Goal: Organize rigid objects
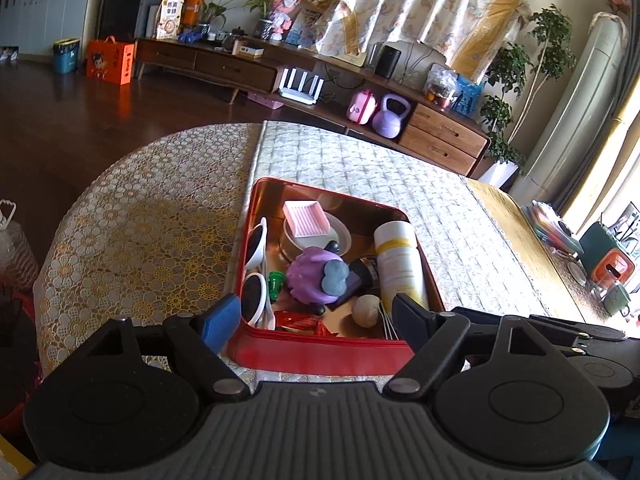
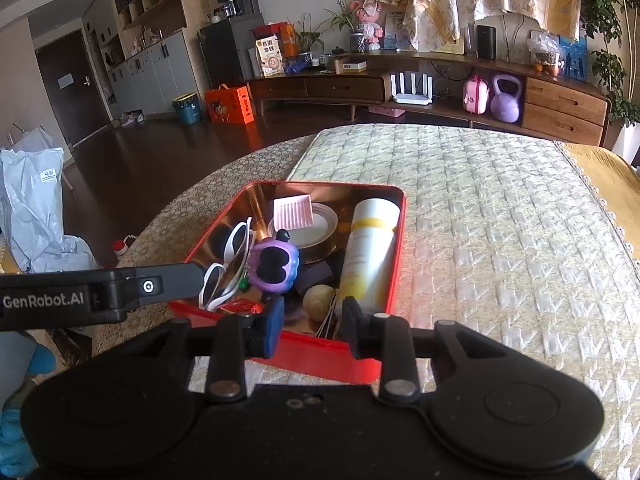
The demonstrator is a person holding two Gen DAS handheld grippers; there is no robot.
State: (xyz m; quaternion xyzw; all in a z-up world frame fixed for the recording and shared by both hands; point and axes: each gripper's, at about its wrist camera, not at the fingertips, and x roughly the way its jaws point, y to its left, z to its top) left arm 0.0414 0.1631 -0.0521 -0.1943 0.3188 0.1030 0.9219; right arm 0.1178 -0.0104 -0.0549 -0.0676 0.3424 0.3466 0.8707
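Note:
A red tin box [image 1: 320, 354] [image 2: 332, 360] sits on the quilted table cover. Inside lie white sunglasses [image 1: 256, 272] [image 2: 224, 272], a purple toy [image 1: 316, 276] [image 2: 274, 266], a white and yellow bottle [image 1: 400, 264] [image 2: 370, 256], a pink comb-like piece [image 1: 306, 220] [image 2: 292, 212] on a round lid, and a beige ball [image 1: 366, 310] [image 2: 318, 298]. My left gripper [image 1: 316, 320] stands open at the box's near edge, nothing between its fingers. My right gripper [image 2: 312, 330] is partly open above the near rim, its jaws bare.
The left gripper's arm [image 2: 100, 292] crosses the right wrist view at the box's left side. A lace-covered round table edge [image 1: 140, 220] lies left, quilted cover [image 2: 500, 220] to the right. A wooden TV cabinet [image 1: 440, 132] stands beyond. A grey bag [image 2: 36, 200] sits on the floor.

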